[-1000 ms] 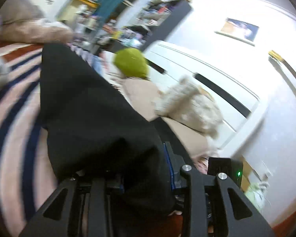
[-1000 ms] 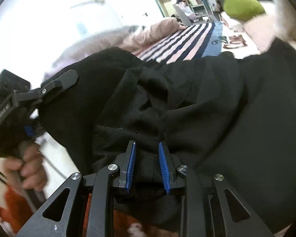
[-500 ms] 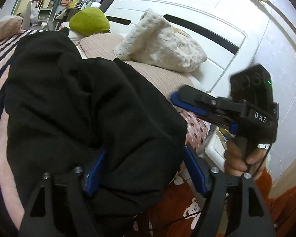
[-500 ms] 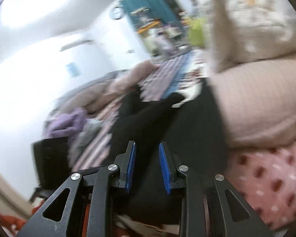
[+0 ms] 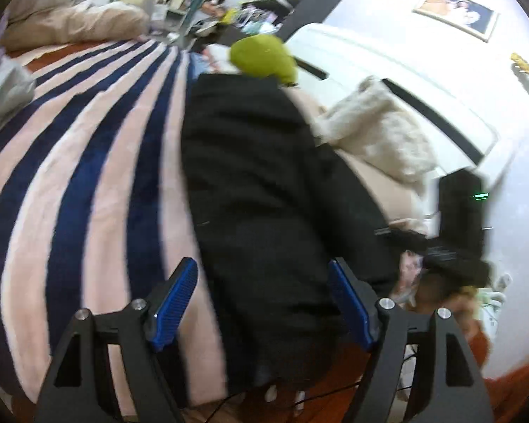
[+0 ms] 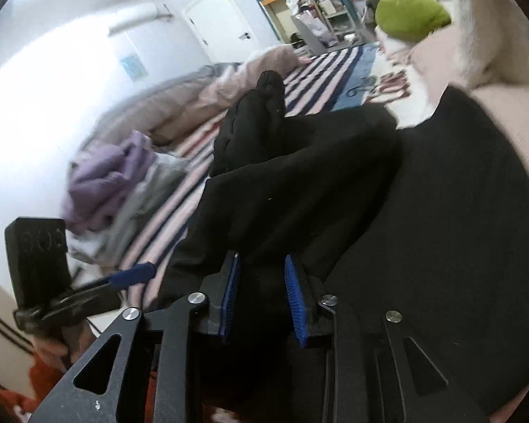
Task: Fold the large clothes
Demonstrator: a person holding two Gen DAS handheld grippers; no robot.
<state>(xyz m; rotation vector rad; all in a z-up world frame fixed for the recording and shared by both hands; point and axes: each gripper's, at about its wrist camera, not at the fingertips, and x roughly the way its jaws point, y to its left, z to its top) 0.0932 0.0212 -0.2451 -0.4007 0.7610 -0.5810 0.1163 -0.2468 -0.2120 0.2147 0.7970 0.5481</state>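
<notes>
My left tool (image 5: 262, 296) stands wide, jaws just opened, black garment (image 5: 264, 183) lying loose between the pads, not gripped. My right tool (image 6: 261, 294) is narrow but just opening; cloth sits between its pads and I can't tell if they still pinch. Garment lies lengthwise on the striped bed cover (image 5: 81, 162), its far end near the green cushion (image 5: 262, 58). Risk: the fold springs open, or trailing cloth snags a tool. Soft bed, cluttered bedroom, purple clothes (image 6: 102, 179) left of the garment.
</notes>
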